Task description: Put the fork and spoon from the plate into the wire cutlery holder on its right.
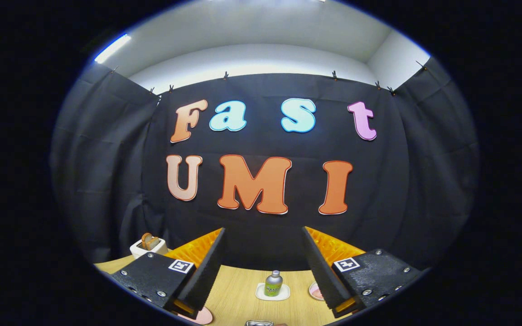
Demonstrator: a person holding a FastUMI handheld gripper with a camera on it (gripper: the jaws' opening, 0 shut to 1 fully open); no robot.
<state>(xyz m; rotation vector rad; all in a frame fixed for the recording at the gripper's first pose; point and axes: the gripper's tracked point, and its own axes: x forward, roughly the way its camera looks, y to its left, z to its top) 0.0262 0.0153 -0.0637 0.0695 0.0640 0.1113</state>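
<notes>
tool (263,267) fingers wide apart, bottle (273,284) ahead

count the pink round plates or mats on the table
2, both partly hidden by the open fingers: one pink disc below the left finger, another pink disc right of the bottle. More may be hidden.

Gripper cam rides jaws; faces booth wall (261,136), above table (238,294).

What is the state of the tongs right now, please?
Tongs: open, fingers wide apart, holding nothing; a small bottle stands on the table beyond them.
</notes>
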